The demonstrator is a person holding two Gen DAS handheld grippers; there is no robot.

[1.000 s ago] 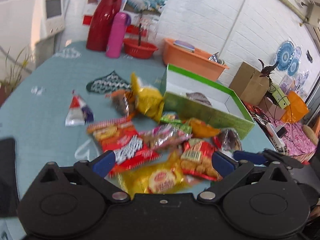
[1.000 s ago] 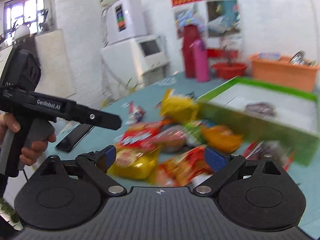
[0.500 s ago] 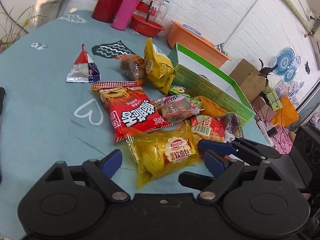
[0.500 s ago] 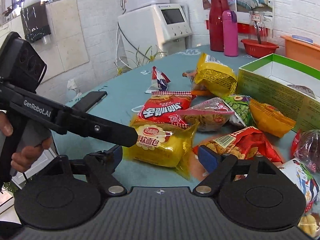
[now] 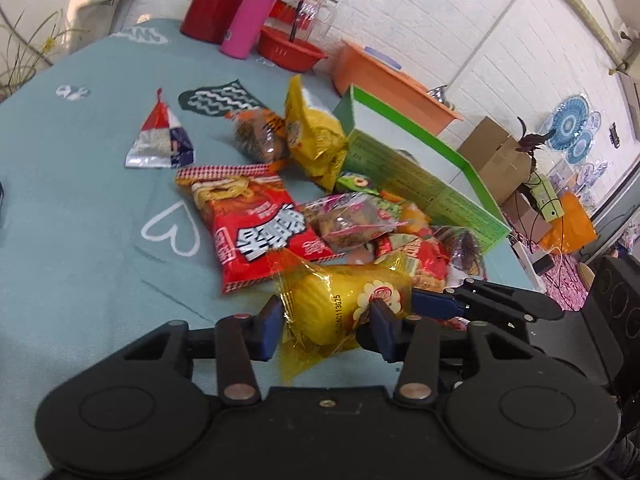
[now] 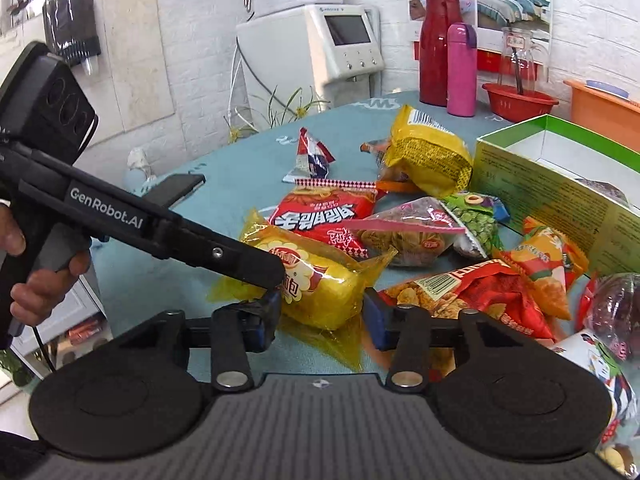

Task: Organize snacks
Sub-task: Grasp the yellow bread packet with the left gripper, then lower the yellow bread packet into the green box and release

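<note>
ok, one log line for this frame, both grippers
left gripper: closing around yellow cellophane bread packet | right gripper: also straddling packet | green-rimmed cardboard box: open | packet on teal tablecloth

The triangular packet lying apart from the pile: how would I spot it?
Start at the green-rimmed box, then cross the snack heap to open teal tablecloth. The triangular packet lies alone there, past the big red bag: red, white and blue, pyramid-shaped.

Yellow bread packet [image 5: 344,304] tilted, snack pile [image 5: 320,216] beside green box [image 5: 420,188]
</note>
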